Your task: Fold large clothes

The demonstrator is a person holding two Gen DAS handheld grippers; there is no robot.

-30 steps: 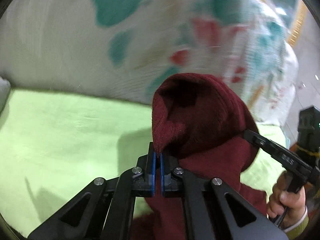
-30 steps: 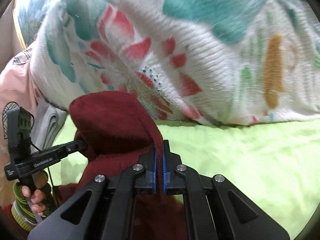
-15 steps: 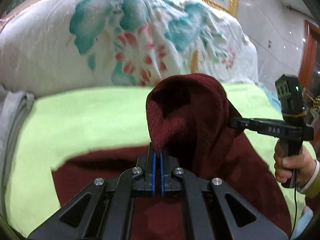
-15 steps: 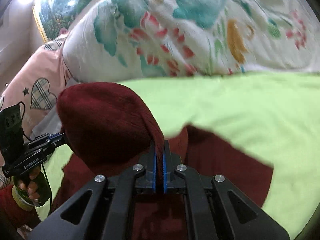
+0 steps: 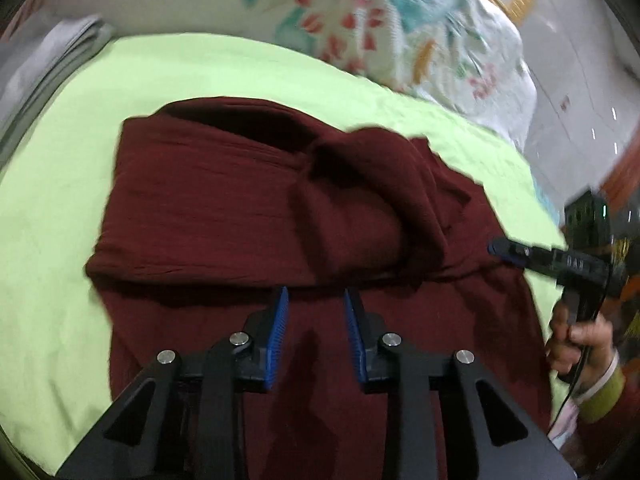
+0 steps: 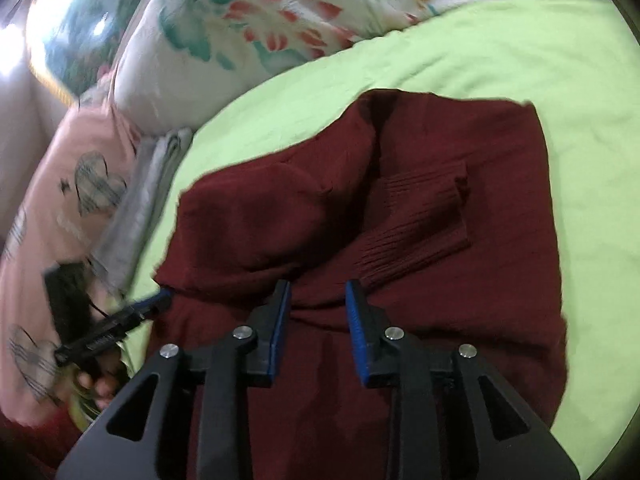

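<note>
A dark red knit sweater (image 5: 224, 208) lies on the lime-green bed sheet (image 5: 52, 208), its far part folded back toward me in a loose heap. In the right wrist view the sweater (image 6: 500, 184) shows a ribbed cuff (image 6: 416, 232) lying across the middle. My left gripper (image 5: 314, 304) is open and empty just above the fold's near edge. My right gripper (image 6: 316, 300) is open and empty over the same edge. Each gripper shows in the other's view: the right one (image 5: 500, 249) at the sweater's right side, the left one (image 6: 162, 300) at its left side.
A white floral quilt (image 5: 400, 28) is piled along the far side of the bed. Folded grey cloth (image 5: 52, 60) lies at the far left, next to a pink heart-print pillow (image 6: 68, 208). A tiled wall (image 5: 580, 60) stands at the right.
Both grippers held the sweater's edge lifted. They carried it over and down toward me, then opened and let it go. The sweater now lies folded on the sheet.
</note>
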